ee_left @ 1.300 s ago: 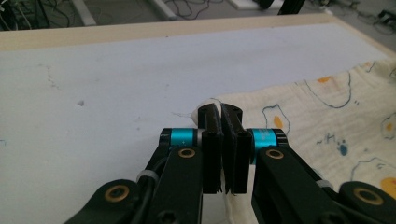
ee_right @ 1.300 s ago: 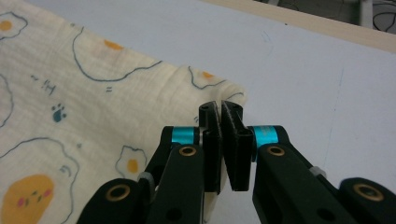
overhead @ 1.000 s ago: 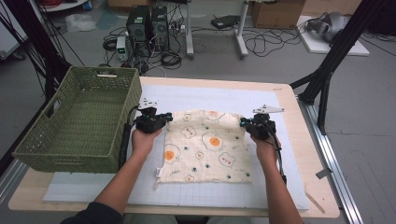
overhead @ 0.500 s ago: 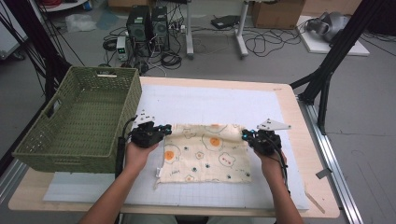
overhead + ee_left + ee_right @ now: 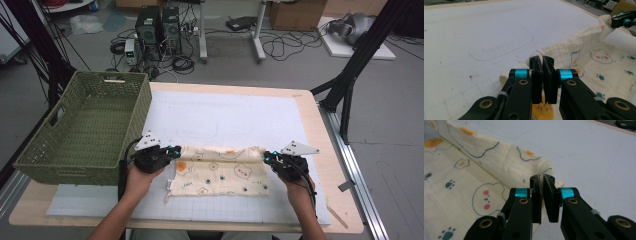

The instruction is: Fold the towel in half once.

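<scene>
A cream cloth (image 5: 220,175) printed with eggs, bears and paw prints lies on the white mat near the table's front edge. Its far edge is lifted and rolled back over the rest. My left gripper (image 5: 176,150) is shut on the left end of that raised edge. My right gripper (image 5: 266,157) is shut on the right end. In the left gripper view the jaws (image 5: 542,60) pinch the cloth (image 5: 579,45) at its corner, and the other gripper (image 5: 624,20) shows at the fold's far end. In the right gripper view the jaws (image 5: 542,178) pinch the folded cloth (image 5: 486,157).
A green woven basket (image 5: 110,75) stands on the table's left side, close to my left hand. The white gridded mat (image 5: 225,115) covers most of the wooden table (image 5: 310,115). Beyond the table, computers, cables and black stand legs are on the floor.
Both grippers have moved toward the person together, drawing the cloth's far edge back over it. The cloth now looks narrower front to back.
</scene>
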